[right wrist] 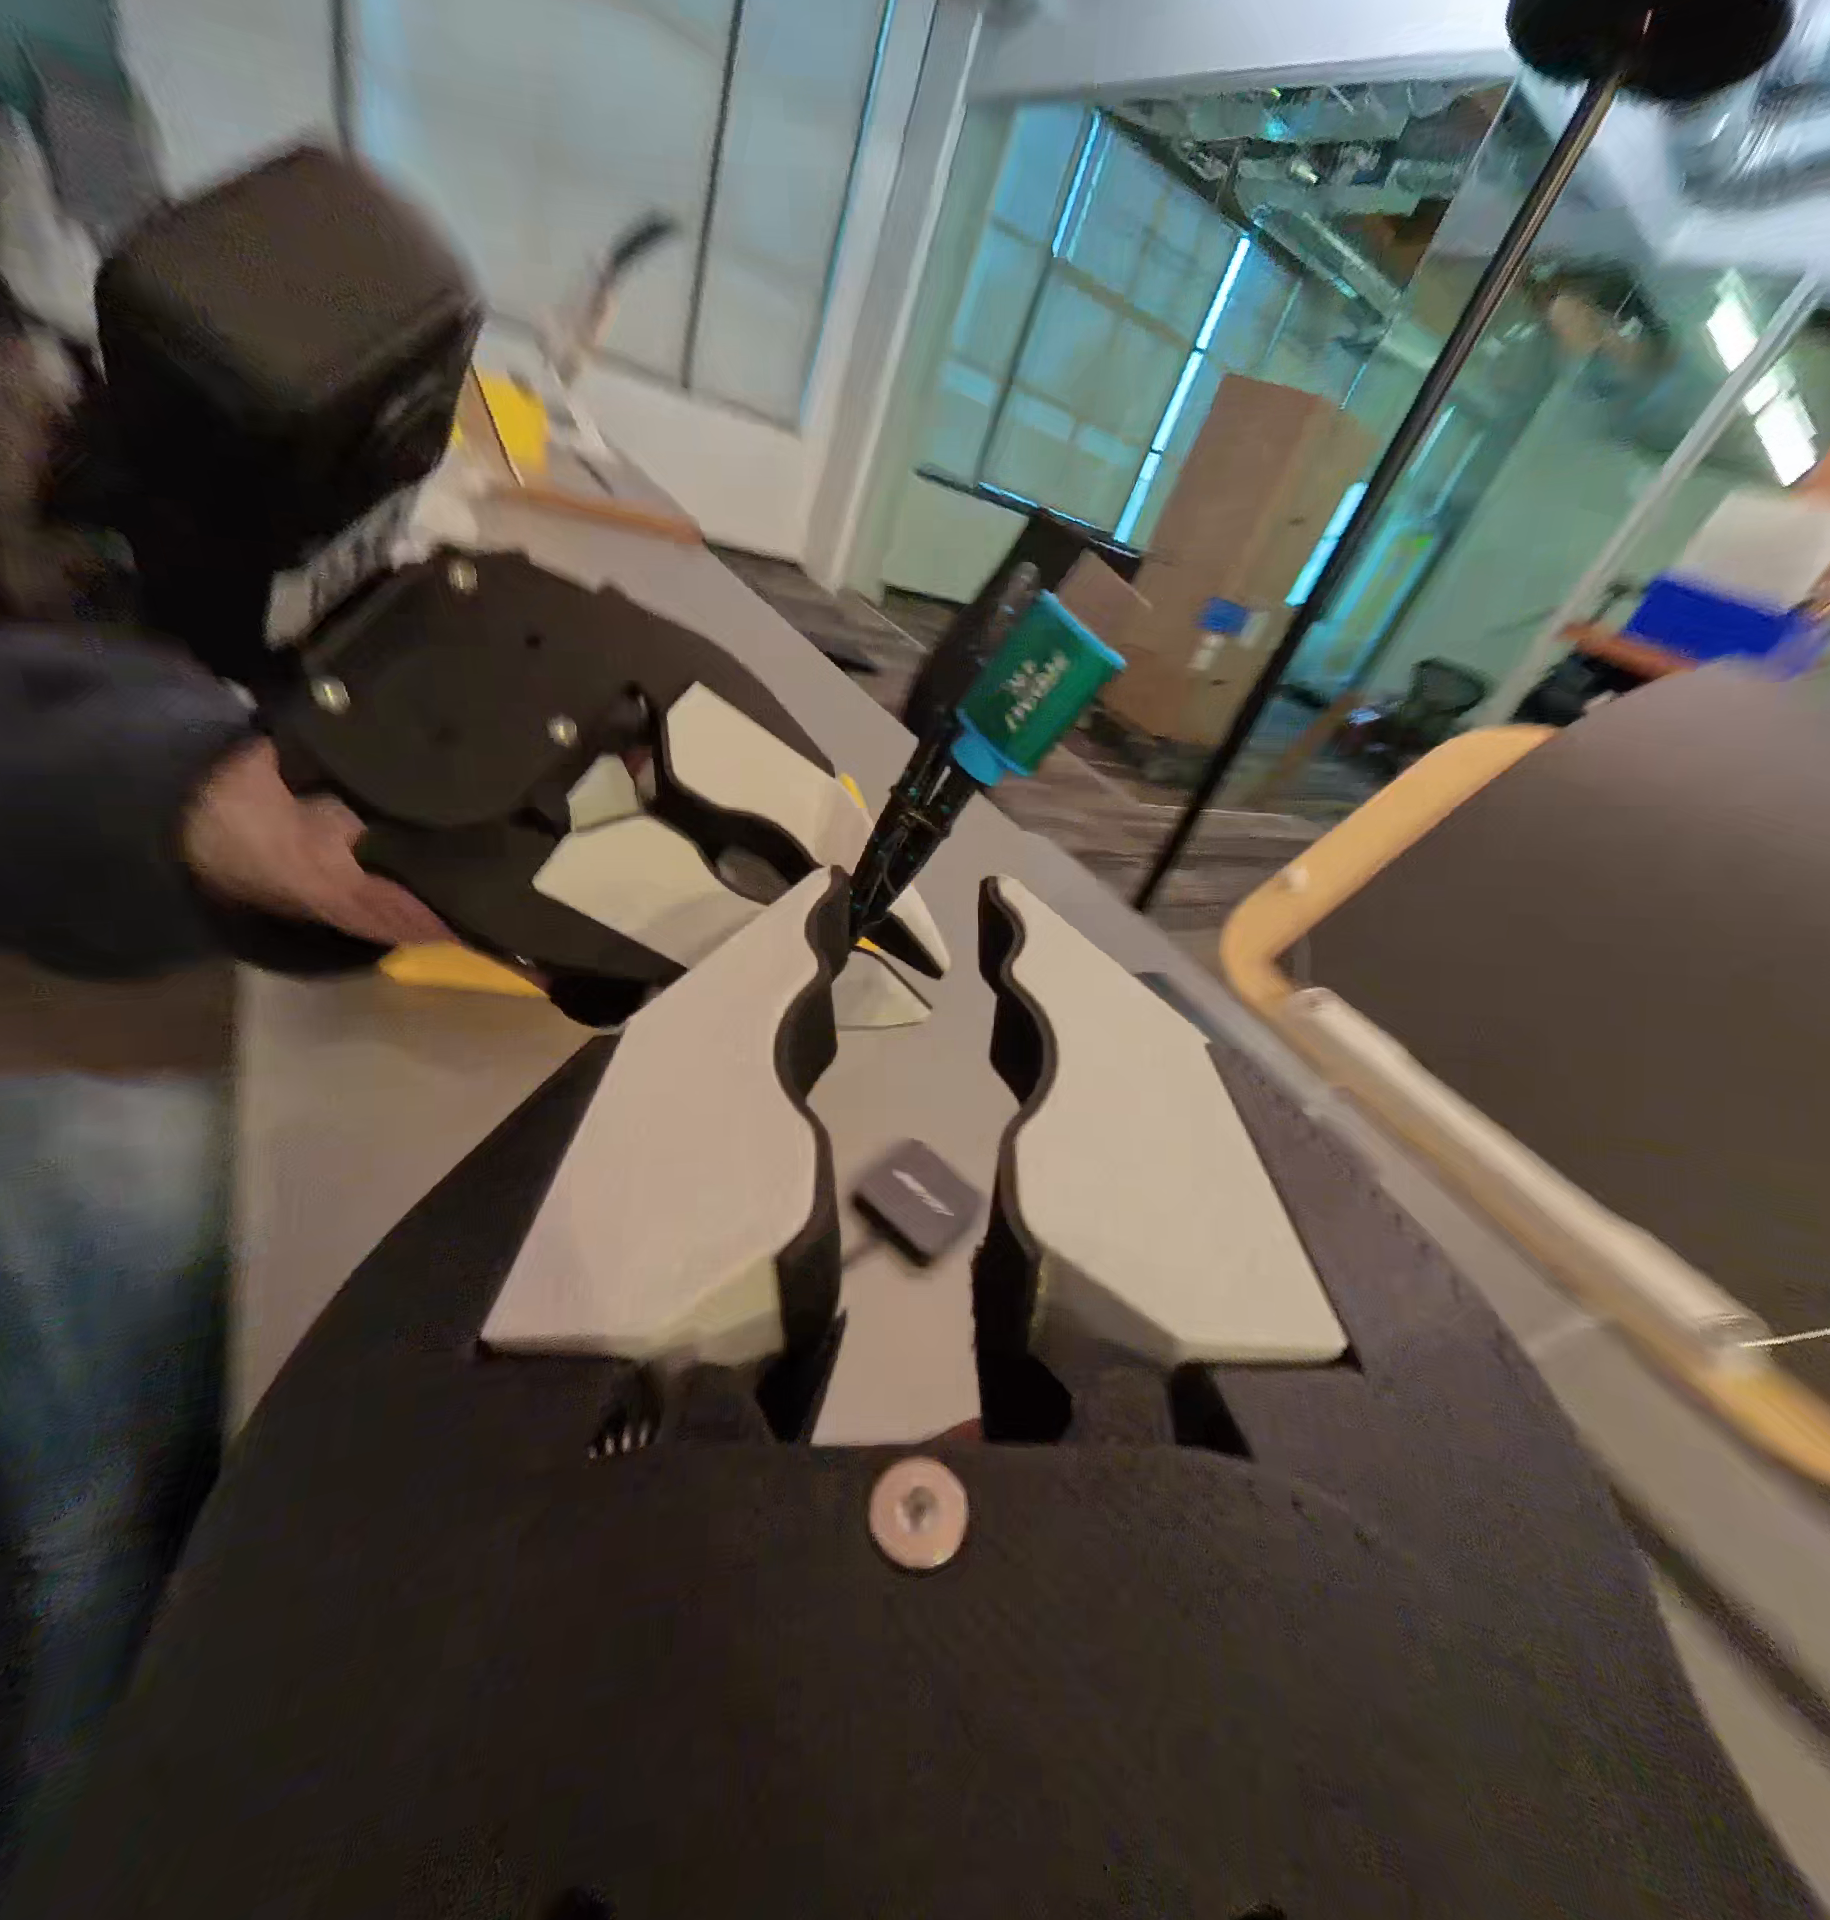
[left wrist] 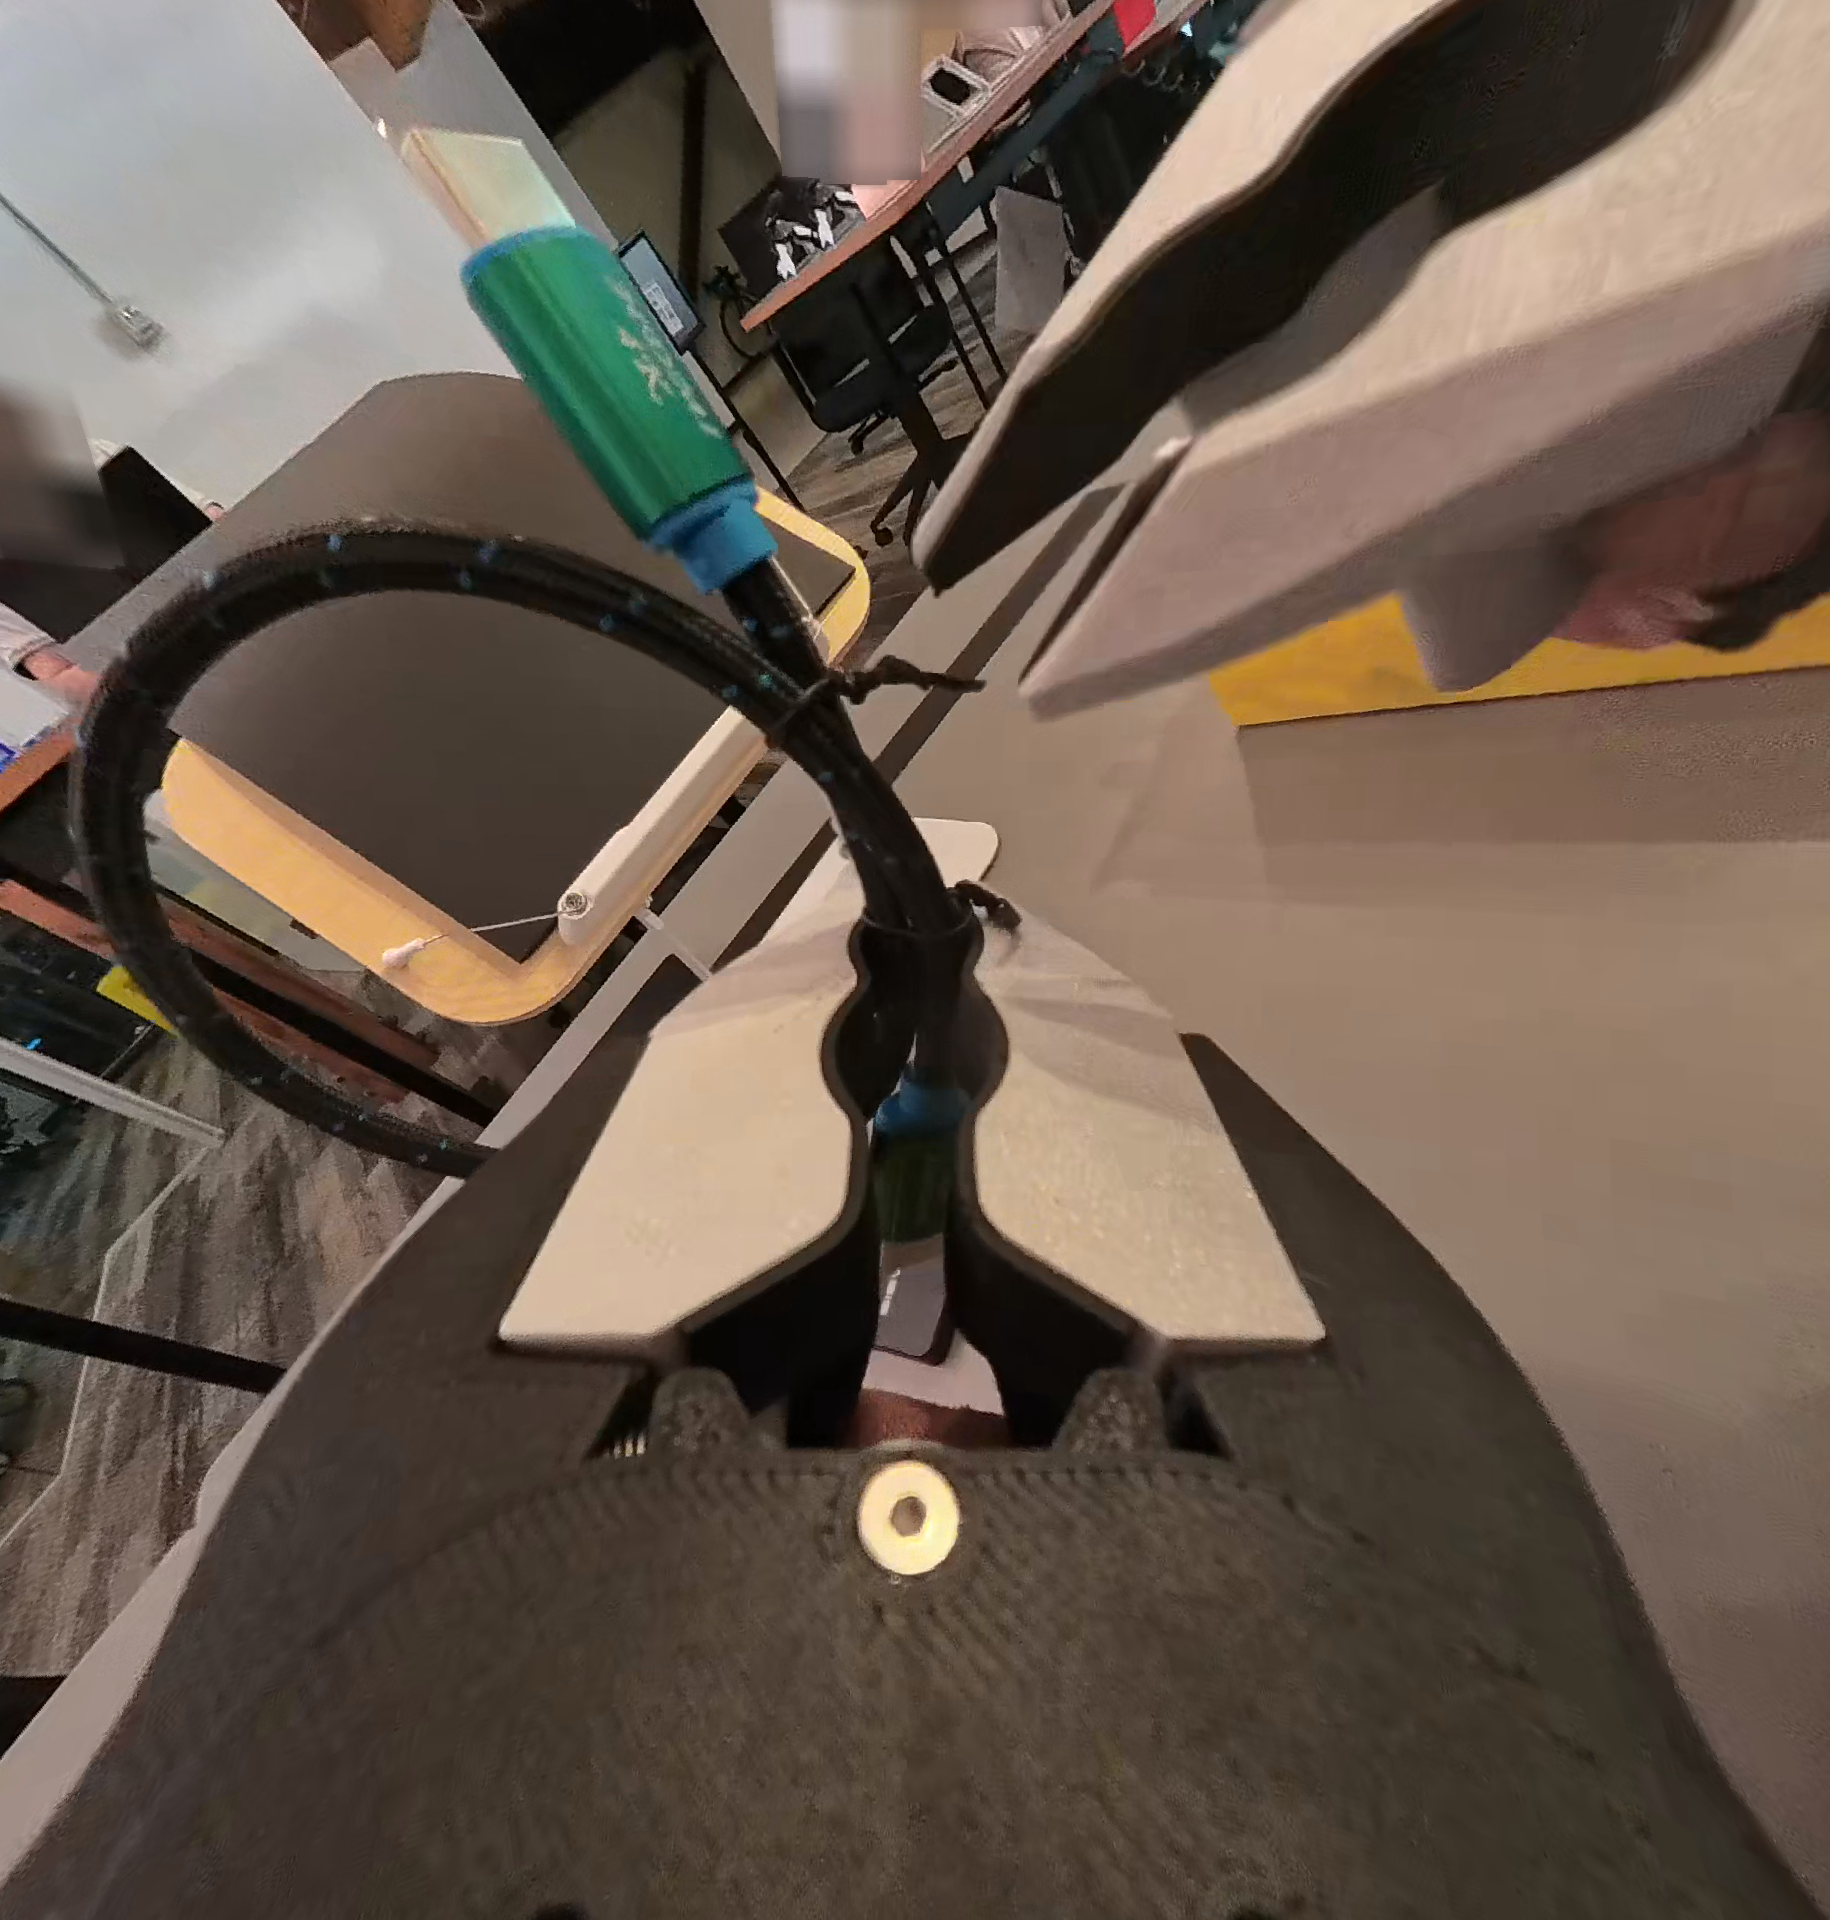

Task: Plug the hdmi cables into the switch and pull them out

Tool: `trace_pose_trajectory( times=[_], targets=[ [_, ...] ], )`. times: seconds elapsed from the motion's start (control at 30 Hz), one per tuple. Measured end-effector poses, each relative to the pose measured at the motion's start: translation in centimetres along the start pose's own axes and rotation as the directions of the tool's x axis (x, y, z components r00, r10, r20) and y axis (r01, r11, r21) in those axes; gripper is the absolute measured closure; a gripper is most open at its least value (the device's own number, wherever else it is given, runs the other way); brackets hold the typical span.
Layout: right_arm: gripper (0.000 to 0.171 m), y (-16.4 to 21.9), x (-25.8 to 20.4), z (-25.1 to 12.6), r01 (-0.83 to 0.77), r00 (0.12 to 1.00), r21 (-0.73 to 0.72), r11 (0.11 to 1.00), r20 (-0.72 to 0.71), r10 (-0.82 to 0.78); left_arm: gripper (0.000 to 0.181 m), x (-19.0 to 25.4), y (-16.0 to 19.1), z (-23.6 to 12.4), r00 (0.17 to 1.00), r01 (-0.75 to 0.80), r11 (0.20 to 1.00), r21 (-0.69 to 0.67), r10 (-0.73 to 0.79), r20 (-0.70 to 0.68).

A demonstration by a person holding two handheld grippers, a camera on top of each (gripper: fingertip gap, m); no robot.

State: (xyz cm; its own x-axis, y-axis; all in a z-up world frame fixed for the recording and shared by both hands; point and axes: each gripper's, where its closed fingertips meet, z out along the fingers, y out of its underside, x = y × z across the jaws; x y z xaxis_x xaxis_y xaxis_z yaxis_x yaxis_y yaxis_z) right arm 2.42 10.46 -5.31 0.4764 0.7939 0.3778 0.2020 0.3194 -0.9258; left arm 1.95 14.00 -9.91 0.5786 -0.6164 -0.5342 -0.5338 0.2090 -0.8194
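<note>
Clearly, the left gripper point(left wrist: 911, 1049) has its fingers closed around the black braided cable point(left wrist: 121, 810) just above one green plug point(left wrist: 906, 1184), which sits between the fingers low in the left wrist view. That plug points down toward a small dark box point(left wrist: 911, 1325) under the fingers, probably the switch, though only a sliver of it shows and I cannot tell whether plug and port are touching.

From the grip the cable bows out to the left in a wide loop and comes back up to the second green plug point(left wrist: 610, 384), which hangs free in the air, its long axis tilted and its pale metal tip pointing up and to the left, away from the grey table point(left wrist: 1513, 935).

Further right, the right gripper point(right wrist: 911, 935) hovers with its jaws apart and nothing between them; a small grey box point(right wrist: 916, 1200) lies on the table below the gap.

By my judgement the step in hand is either seating or drawing out the lower plug. The next move calls for keeping that plug's axis in line with the port and pushing or pulling straight, while the right gripper steadies the box or takes the free plug.
</note>
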Motion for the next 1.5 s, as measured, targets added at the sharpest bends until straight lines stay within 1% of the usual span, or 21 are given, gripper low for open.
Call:
trace_pose_trajectory(
  times=[0.07,0.13,0.17,0.23,0.37,0.57,0.7,0.73,0.8,0.87,0.9,0.93,1.0,1.07,1.1,1.13,1.2,1.27,1.4,1.5],
  targets=[
    [0.15,-0.2,-0.3,0.2,0.182,0.982,-0.048,0.982,-0.05,-0.185,0.173,0.3,-0.1,0.0,1.0,0.002,1.0,-0.01,-0.002,-0.011],
    [0.158,-0.5,-0.4,0.4,0.295,0.948,-0.087,0.951,-0.093,-0.303,0.173,0.6,-0.1,0.0,1.0,-0.002,1.0,-0.012,0.002,-0.013],
    [0.16,-0.5,-0.5,0.6,0.323,0.938,-0.106,0.941,-0.098,-0.333,0.173,0.6,-0.1,0.0,1.0,-0.002,1.0,-0.015,0.001,-0.011],
    [0.169,-0.1,-0.4,0.9,0.353,0.922,-0.149,0.923,-0.108,-0.371,0.173,0.5,-0.2,-0.1,1.0,-0.002,1.0,-0.01,0.002,-0.009],
    [0.17,-0.2,-0.4,0.7,0.329,0.932,-0.142,0.934,-0.113,-0.345,0.173,0.4,-0.3,-0.1,1.0,0.001,1.0,-0.004,-0.001,-0.006],
    [0.171,-0.3,-0.6,0.6,0.214,0.974,-0.089,0.973,-0.058,-0.219,0.173,0.4,-0.6,-0.2,1.0,0.002,1.0,0.012,-0.002,-0.003],
    [0.171,-0.3,-0.7,0.4,0.096,0.995,-0.063,0.993,-0.006,-0.096,0.173,0.3,-0.7,-0.3,1.0,-0.009,1.0,0.021,0.008,0.008],
    [0.171,-0.4,-0.7,0.3,0.03,0.999,-0.044,0.999,0.019,-0.03,0.173,0.1,-0.7,-0.3,1.0,-0.003,1.0,0.025,0.003,0.018],
    [0.171,-0.7,-0.4,-0.1,-0.157,0.985,0.017,0.988,0.082,0.155,0.173,-0.6,-0.7,-0.4,0.999,0.009,0.999,0.039,-0.011,0.039],
    [0.171,-0.8,0.1,-0.6,-0.338,0.934,0.059,0.939,0.147,0.326,0.173,-1.3,-0.9,-0.6,0.998,0.02,0.998,0.063,-0.024,0.05],
    [0.171,-0.8,0.2,-0.7,-0.395,0.909,0.069,0.916,0.173,0.379,0.173,-1.4,-1.0,-0.7,0.999,0.02,0.997,0.077,-0.023,0.043],
    [0.171,-0.6,0.3,-0.7,-0.41,0.902,0.074,0.909,0.181,0.392,0.173,-1.6,-1.0,-0.7,0.998,0.008,0.998,0.07,-0.012,0.059],
    [0.171,-0.3,0.6,-0.5,-0.328,0.94,0.068,0.942,0.122,0.318,0.173,-1.5,-1.2,-0.8,0.998,-0.01,0.998,0.067,0.006,0.063],
    [0.171,-0.9,0.3,-0.2,-0.189,0.981,0.065,0.98,0.064,0.185,0.173,-1.1,-1.4,-0.8,0.998,-0.007,0.998,0.069,0.004,0.055],
    [0.154,-1.2,0.2,0.0,-0.116,0.993,0.049,0.992,0.031,0.114,0.173,-0.9,-1.3,-0.7,0.999,-0.011,0.998,0.065,0.007,0.05],
    [0.153,-1.3,-0.1,0.2,-0.053,0.998,0.03,0.998,0.017,0.052,0.173,-0.8,-1.4,-0.7,0.999,-0.008,0.998,0.067,0.005,0.045],
    [0.153,-1.3,-0.4,0.7,0.018,1.0,-0.003,1.0,0.002,-0.018,0.173,-0.5,-1.4,-0.7,0.999,0.001,0.998,0.066,-0.003,0.035],
    [0.158,-1.0,-0.7,1.0,0.055,0.998,-0.03,0.998,-0.002,-0.055,0.173,-0.5,-1.4,-0.7,0.999,-0.003,0.998,0.067,0.001,0.037],
    [0.17,-0.9,-0.8,1.0,0.066,0.998,-0.037,0.997,-0.008,-0.066,0.173,-0.5,-1.5,-0.8,0.999,-0.003,0.998,0.07,0.001,0.037],
    [0.171,-1.2,-0.7,0.8,0.065,0.998,-0.03,0.997,-0.011,-0.066,0.173,-0.5,-1.5,-0.8,0.999,-0.003,0.998,0.07,0.0,0.036]
  ],
)
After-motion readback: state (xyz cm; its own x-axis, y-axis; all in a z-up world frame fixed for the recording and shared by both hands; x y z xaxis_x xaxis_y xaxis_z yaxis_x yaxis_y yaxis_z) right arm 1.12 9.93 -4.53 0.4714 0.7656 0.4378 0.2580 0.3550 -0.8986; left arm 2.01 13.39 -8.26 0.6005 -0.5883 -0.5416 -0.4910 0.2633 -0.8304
